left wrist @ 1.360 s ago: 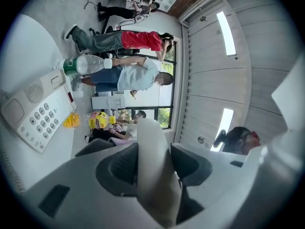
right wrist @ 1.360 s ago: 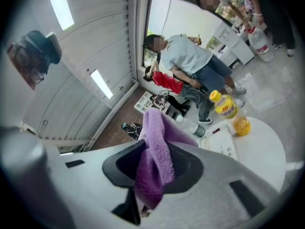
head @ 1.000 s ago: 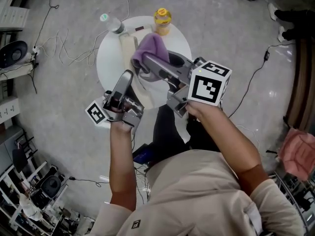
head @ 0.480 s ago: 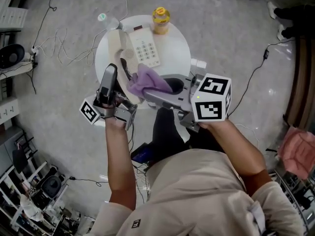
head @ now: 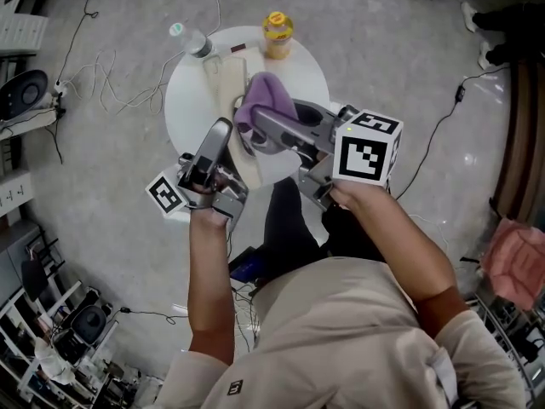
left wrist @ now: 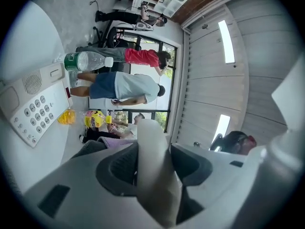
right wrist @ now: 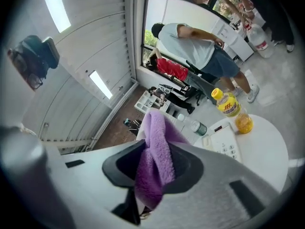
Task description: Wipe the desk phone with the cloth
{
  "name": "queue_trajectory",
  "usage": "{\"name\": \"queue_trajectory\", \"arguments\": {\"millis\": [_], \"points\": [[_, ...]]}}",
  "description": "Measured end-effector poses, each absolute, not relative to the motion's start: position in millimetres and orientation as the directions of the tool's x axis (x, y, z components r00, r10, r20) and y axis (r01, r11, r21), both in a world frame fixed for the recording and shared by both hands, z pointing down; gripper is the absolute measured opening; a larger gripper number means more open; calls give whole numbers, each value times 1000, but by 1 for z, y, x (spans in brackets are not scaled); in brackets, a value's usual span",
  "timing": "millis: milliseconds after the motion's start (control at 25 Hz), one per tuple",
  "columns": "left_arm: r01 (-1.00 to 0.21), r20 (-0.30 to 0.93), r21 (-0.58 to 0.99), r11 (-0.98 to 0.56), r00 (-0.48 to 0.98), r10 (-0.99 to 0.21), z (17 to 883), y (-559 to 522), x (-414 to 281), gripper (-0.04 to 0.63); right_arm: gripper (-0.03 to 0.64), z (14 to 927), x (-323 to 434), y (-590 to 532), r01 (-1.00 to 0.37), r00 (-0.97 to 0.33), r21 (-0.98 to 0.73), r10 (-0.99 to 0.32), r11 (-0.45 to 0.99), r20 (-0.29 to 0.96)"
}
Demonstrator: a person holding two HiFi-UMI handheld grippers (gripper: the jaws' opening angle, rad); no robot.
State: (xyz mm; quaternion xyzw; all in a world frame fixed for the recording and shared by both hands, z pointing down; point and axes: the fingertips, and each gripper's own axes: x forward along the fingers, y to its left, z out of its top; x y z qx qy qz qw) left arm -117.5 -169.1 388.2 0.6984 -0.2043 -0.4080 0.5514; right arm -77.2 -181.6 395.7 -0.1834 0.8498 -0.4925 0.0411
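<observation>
The cream desk phone base [head: 241, 55] sits on the round white table [head: 305, 68], mostly hidden in the head view. Its keypad shows in the left gripper view [left wrist: 28, 109] and the right gripper view [right wrist: 223, 142]. My left gripper [head: 226, 136] is shut on the cream handset [head: 245, 156], lifted off the base; the handset fills the jaws [left wrist: 153, 168]. My right gripper [head: 262, 124] is shut on the purple cloth [head: 264, 95], bunched between its jaws [right wrist: 156, 163]. The cloth lies over the handset's far part and the base; I cannot tell if it touches them.
A yellow drink bottle [head: 278, 34] stands at the table's far edge. A clear water bottle [head: 194, 41] lies at its far left. Cables run over the floor [head: 102, 83] to the left. People stand beyond the table [left wrist: 128, 87].
Half a second ago both grippers were drawn back and the keypad lay bare. Now they have moved forward again, and the cloth covers the keypad as it did a second ago.
</observation>
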Motion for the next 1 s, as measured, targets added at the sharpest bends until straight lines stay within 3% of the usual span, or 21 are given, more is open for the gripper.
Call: {"name": "queue_trajectory", "arguments": {"millis": [160,280,360,480,640,800,1000], "points": [[51,-267,952,-303,623,-735,394,-166,-118,209,92,389,-65,-193,-377,-890,-790,-426,483,164],[-90,-158,953,-288,666,-730,405,-164,-117,209,92,360,-55,-204,-504,-847,-607,-489,614,208],[-160,-106,944,-287,678,-728,409,-162,-116,209,92,340,-65,-202,-519,-855,-439,-452,734,256],[-210,-65,937,-279,680,-730,412,-154,-114,209,92,327,-98,-184,-422,-852,-159,-330,893,406],[-314,28,911,-269,696,-717,422,-153,-110,209,92,339,-137,-162,-169,-769,129,-213,977,603],[-326,50,908,-264,709,-704,430,-149,-103,209,92,373,-149,-147,35,-634,164,-105,986,766],[-333,68,903,-273,736,-673,433,-146,-93,209,89,395,-139,-148,82,-557,87,-27,993,830]]}}
